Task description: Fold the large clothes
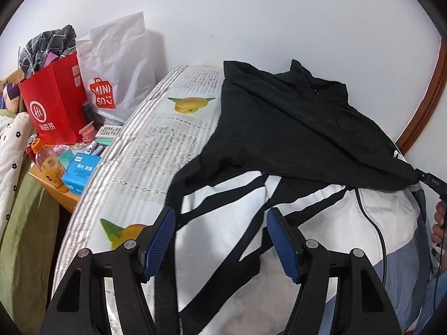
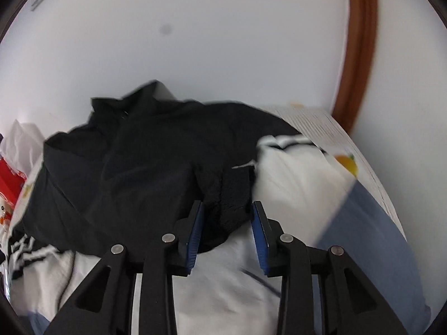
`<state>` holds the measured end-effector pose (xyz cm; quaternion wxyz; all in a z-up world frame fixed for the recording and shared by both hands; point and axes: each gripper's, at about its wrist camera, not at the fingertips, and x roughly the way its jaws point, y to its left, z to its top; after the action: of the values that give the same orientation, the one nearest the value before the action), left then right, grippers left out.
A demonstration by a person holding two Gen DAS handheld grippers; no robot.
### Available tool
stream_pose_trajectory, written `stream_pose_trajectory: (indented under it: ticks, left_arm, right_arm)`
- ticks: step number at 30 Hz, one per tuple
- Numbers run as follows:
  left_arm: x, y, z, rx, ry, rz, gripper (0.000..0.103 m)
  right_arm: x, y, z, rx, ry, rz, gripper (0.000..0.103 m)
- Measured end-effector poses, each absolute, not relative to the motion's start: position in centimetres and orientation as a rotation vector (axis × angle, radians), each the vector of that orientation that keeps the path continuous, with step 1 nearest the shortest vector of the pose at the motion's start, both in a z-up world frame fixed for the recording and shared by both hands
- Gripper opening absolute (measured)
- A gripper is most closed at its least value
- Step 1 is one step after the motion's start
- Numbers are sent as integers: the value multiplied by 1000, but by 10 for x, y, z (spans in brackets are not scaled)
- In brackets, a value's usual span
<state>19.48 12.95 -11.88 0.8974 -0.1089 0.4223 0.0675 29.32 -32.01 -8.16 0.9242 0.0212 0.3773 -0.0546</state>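
Observation:
A large jacket lies on the bed, black (image 1: 293,128) in its upper half and white (image 1: 223,223) with black stripes lower down. In the left wrist view my left gripper (image 1: 220,217) is open and empty above the white striped part. The right gripper (image 1: 427,180) shows at the right edge, where the black fabric is drawn taut to its tip. In the right wrist view my right gripper (image 2: 226,209) has its blue pads apart with a bunched black fabric edge (image 2: 229,192) between them; the black jacket (image 2: 134,162) spreads to the left.
The bed has a printed cover (image 1: 156,145) with fruit pictures. Left of it a low wooden table (image 1: 56,192) holds a red paper bag (image 1: 53,106), a white Miniso bag (image 1: 117,72), a bottle (image 1: 50,164) and a blue box (image 1: 79,171). A white wall and a brown wooden frame (image 2: 360,55) stand behind.

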Motion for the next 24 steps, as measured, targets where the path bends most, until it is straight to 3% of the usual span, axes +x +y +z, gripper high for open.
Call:
stream_pose_trajectory:
  ticks: [3, 7, 14, 18, 24]
  left_arm:
    - [199, 120, -120, -209, 886, 129, 66]
    - [201, 109, -115, -182, 882, 119, 66]
    - [198, 100, -105, -154, 870, 111, 66]
    - [199, 99, -105, -162, 870, 107, 66]
    - [202, 96, -107, -170, 871, 97, 66]
  right_arm:
    - [277, -327, -79, 50, 733, -110, 41]
    - [269, -302, -79, -17, 699, -37, 42]
    - [299, -294, -124, -81, 844, -84, 42]
    - [275, -309, -113, -49, 827, -62, 42]
    - [232, -326, -84, -157, 716, -117, 62]
